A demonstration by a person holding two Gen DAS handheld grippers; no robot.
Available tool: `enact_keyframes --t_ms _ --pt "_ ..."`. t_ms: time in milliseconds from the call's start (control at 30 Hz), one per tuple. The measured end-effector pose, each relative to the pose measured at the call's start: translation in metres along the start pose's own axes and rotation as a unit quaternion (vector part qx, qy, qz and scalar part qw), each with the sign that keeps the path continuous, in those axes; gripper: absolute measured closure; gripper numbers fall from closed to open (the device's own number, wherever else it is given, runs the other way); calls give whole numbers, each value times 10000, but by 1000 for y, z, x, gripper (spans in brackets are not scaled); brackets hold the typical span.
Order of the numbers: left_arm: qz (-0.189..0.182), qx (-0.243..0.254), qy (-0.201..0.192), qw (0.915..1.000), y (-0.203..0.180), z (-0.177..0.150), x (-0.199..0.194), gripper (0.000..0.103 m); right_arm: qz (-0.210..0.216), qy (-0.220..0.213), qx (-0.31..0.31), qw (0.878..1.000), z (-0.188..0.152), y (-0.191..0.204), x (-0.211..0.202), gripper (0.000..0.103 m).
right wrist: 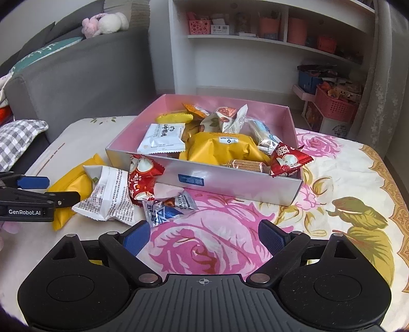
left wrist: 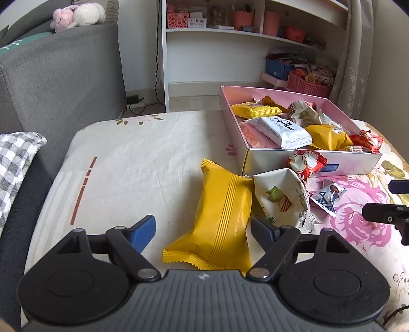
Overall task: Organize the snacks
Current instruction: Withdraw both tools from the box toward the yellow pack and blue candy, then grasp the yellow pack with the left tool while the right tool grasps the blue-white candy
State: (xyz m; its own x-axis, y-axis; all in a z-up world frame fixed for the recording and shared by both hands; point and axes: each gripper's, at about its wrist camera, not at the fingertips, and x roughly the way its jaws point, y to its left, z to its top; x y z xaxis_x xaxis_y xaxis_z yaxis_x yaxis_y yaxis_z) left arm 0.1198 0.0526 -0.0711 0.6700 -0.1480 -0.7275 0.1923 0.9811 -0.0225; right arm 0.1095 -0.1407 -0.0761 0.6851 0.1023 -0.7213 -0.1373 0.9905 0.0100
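Straddling the yellow snack pack (left wrist: 219, 219) lying just outside the pink box (left wrist: 306, 159) near its front corner, I keep the left tool (left wrist: 204, 229) partly open, unclamped, while the right tool (right wrist: 203, 238) hangs wide and empty.

A home living room. A grey sofa (left wrist: 58, 76) at nine o'clock carries a plush toy (left wrist: 79, 15). White shelves (left wrist: 230, 30) at twelve o'clock hold pink baskets (left wrist: 177, 20). A floral cloth (right wrist: 332, 178) covers the tabletop, and a curtain (left wrist: 355, 51) hangs at two o'clock.
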Motion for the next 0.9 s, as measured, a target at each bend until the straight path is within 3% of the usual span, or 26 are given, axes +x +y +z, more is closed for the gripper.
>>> enact_keyframes --t_ms 167,333,500,900 --pt "-66 -1 73 10000 0 0 3 38 -13 84 -85 9999 -1 5 10 10" --pt "-49 -51 133 9999 -1 0 4 61 -21 139 -160 9998 -3 9 19 10" --pt "40 -132 148 9998 -2 4 2 66 -7 175 -240 9996 -4 12 29 10" --pt "72 -456 313 9984 6 8 -3 67 0 86 -137 9999 4 18 53 10"
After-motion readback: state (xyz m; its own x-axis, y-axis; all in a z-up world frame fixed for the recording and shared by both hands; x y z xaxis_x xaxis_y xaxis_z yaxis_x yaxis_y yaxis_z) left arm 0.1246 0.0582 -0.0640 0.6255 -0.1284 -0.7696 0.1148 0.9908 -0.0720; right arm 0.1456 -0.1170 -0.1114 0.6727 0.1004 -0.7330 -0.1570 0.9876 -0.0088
